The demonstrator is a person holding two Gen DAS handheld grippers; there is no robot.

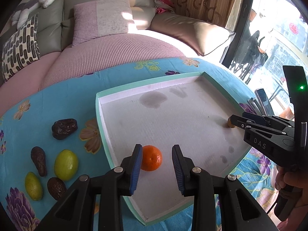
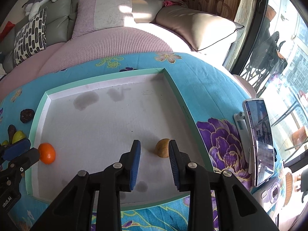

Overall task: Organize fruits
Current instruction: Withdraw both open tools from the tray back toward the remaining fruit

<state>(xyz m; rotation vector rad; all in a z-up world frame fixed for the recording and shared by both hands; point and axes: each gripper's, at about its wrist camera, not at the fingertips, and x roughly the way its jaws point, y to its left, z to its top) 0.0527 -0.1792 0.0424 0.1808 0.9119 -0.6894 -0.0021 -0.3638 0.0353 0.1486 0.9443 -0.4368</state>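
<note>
A white tray with a mint-green rim (image 1: pixel 146 79) (image 2: pixel 104 75) lies on the blue flowered cloth. An orange (image 1: pixel 151 160) (image 2: pixel 47 153) rests in the tray's near left corner. My left gripper (image 1: pixel 156 147) (image 2: pixel 23 150) is open around it, and its left pad touches the fruit. A tan round fruit (image 2: pixel 162 148) (image 1: pixel 230 124) sits near the tray's right wall. My right gripper (image 2: pixel 154 143) (image 1: pixel 236 122) is open there, its right pad against the fruit. Neither fruit is lifted.
Left of the tray on the cloth lie a dark wrinkled fruit (image 1: pixel 64 129), a dark pear-shaped one (image 1: pixel 39 160), two yellow-green ones (image 1: pixel 66 164) and a brown one (image 1: pixel 56 187). A phone on a stand (image 2: pixel 259 140) stands right of the tray. A sofa with cushions lies beyond.
</note>
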